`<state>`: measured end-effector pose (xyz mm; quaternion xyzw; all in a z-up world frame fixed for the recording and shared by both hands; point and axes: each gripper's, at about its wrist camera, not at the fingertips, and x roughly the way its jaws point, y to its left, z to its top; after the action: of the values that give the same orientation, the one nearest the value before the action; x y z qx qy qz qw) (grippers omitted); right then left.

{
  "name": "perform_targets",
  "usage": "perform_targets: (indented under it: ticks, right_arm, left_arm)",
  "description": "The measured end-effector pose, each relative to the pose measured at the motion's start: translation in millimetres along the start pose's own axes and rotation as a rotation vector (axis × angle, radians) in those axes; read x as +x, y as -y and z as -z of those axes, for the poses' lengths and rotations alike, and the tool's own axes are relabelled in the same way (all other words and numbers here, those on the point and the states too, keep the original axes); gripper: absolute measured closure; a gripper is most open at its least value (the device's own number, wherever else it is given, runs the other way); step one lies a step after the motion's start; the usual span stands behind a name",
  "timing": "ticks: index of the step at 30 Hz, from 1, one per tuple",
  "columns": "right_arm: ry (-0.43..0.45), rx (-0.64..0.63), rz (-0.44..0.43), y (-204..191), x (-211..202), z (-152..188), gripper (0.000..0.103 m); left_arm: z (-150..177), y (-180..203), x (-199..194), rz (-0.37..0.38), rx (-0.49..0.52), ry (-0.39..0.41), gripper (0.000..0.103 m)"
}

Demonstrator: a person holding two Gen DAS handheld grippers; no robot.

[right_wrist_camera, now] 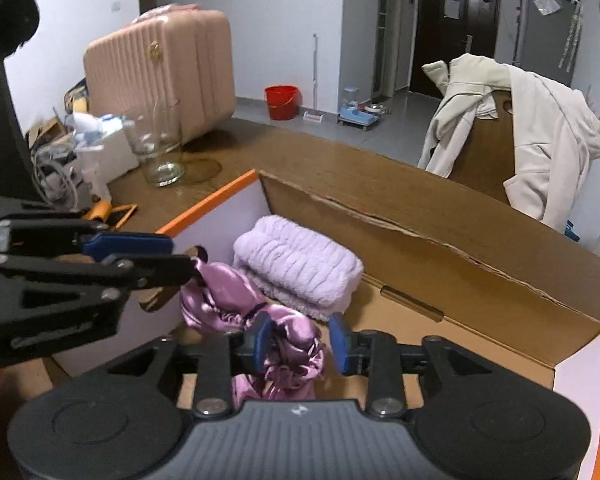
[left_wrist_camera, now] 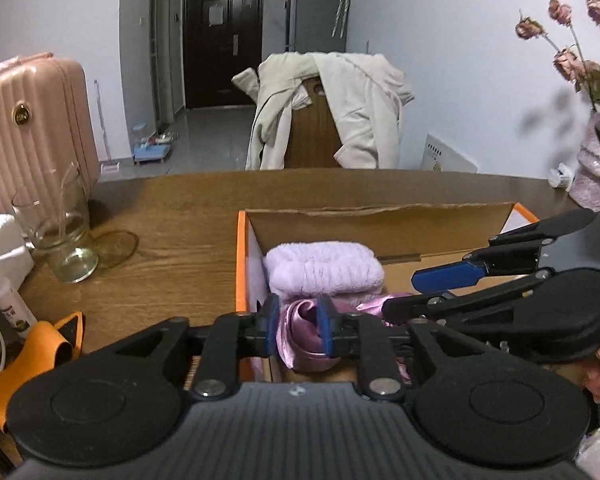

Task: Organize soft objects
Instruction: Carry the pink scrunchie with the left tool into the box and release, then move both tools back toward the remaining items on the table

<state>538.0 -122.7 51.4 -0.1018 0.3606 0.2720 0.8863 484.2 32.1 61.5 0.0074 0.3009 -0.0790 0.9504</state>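
Left tool (left_wrist_camera: 299, 328) and right tool (right_wrist_camera: 301, 344) over the cardboard box (right_wrist_camera: 440, 240).
Both slightly spread, satin cloth (right_wrist_camera: 228, 296) loose between pads, just before the folded lilac towel (right_wrist_camera: 296, 264).

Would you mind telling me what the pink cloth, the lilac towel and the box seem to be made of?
Pink cloth: likely satin or silk; glossy, sharp highlights on its folds.
Lilac towel: plush fleece or terry; matte, fuzzy, ribbed pile.
Box: corrugated cardboard; dull brown inside, torn edge, white and orange outer skin.
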Motion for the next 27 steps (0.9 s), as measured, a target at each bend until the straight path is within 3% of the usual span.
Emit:
perform_targets:
  ticks: [5,8,12,14,15,19,27]
  right_arm:
    - [0.059,0.027,0.028,9.6,-45.3,1.1,0.065]
    - [0.108,0.017,0.048,7.4,-88.7,6.3,0.06]
    - [0.155,0.007,0.075,-1.9,-144.7,27.0,0.056]
    - [0.181,0.013,0.08,-9.4,-170.2,43.1,0.05]
    - [0.192,0.018,0.082,-12.8,-180.3,52.1,0.045]
    - [0.233,0.026,0.115,-37.7,-214.9,103.2,0.045]
    - [0.324,0.113,0.098,-86.2,-269.1,199.5,0.041]
  left_arm:
    - [-8.4,-0.2,-29.6,-0.022,-0.012,0.045,0.072]
    - [-7.7,2.0,-61.7,-0.013,-0.005,0.09,0.063]
    - [-0.1,9.4,-106.9,-0.012,0.02,0.137,0.058]
    - [7.1,13.0,-132.8,-0.006,0.032,0.168,0.05]
    - [13.9,14.6,-147.3,-0.005,0.035,0.191,0.044]
    - [54.6,25.7,-198.5,-0.005,0.046,0.241,0.038]
    - [138.1,50.2,-268.4,0.015,-0.026,0.236,0.025]
